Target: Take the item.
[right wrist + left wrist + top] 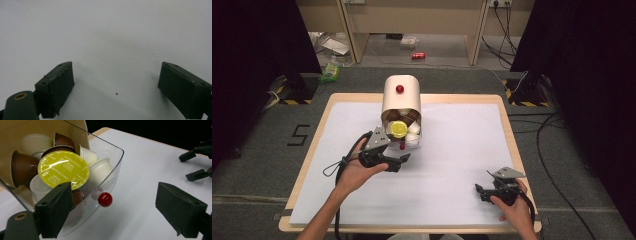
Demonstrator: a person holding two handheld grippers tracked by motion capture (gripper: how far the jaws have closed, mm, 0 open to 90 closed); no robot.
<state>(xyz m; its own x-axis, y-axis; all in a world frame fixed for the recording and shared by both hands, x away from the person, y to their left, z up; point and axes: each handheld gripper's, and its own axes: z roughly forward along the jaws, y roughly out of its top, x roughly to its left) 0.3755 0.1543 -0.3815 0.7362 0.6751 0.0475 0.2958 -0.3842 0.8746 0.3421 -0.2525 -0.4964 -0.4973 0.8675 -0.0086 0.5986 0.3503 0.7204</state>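
The left claw (398,161) stands released, nothing between its jaws, just before the red knob (105,199) on the clear drawer (110,173) of the cream capsule dispenser (401,96) at the far middle of the white surface (462,165). Brown and white coffee capsules (100,171) fill the drawer; the top one's yellow foil lid (63,173) reads "Cappuccino" and "Nescafé Dolce Gusto". The right claw (482,192) rests released near the surface's right front corner.
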